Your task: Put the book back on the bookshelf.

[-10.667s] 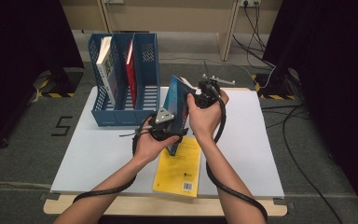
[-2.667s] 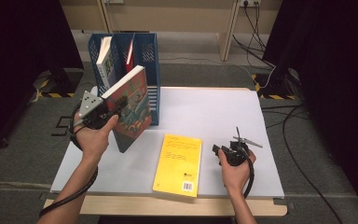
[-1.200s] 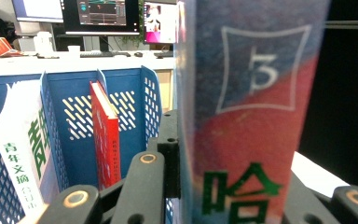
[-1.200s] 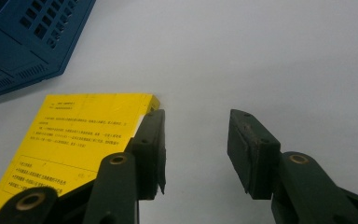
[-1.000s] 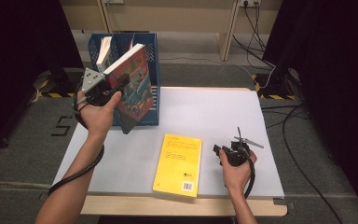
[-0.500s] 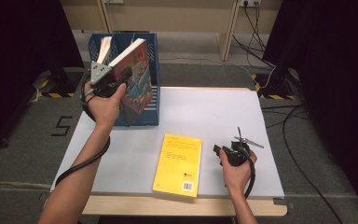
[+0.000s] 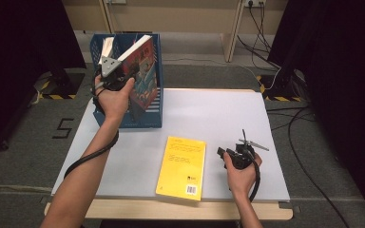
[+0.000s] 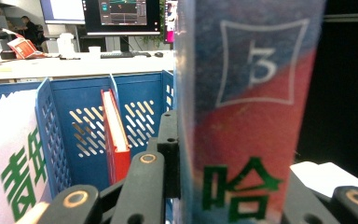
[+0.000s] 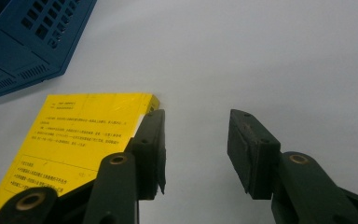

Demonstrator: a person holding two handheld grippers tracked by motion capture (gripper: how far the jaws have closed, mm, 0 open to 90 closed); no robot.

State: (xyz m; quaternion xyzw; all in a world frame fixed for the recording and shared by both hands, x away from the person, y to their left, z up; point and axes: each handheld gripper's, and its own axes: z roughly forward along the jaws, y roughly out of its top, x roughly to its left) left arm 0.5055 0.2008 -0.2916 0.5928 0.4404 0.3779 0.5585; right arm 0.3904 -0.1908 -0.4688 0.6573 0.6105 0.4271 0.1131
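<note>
My left gripper (image 7: 123, 78) is shut on a red and blue book (image 7: 142, 71), held up tilted over the blue file rack (image 7: 128, 121) at the table's back left. In the left gripper view the book's spine (image 8: 247, 121) stands between the jaws, marked with a 3 and green characters. Beyond it the rack (image 8: 84, 93) holds a red book (image 8: 116, 140) and a white one (image 8: 9, 158). A yellow book (image 7: 183, 166) lies flat near the front edge. My right gripper (image 7: 225, 154) rests open on the table just right of it; the yellow book (image 9: 70, 140) lies beside its left jaw.
The white table top (image 7: 209, 114) spreads out behind and to the right of the yellow book. Cables (image 7: 266, 28) run over the grey floor behind the table. Dark curtains stand at both sides.
My left gripper has carried the red and blue book up and back, from beside the rack to above it. The right gripper and the yellow book stayed put.
</note>
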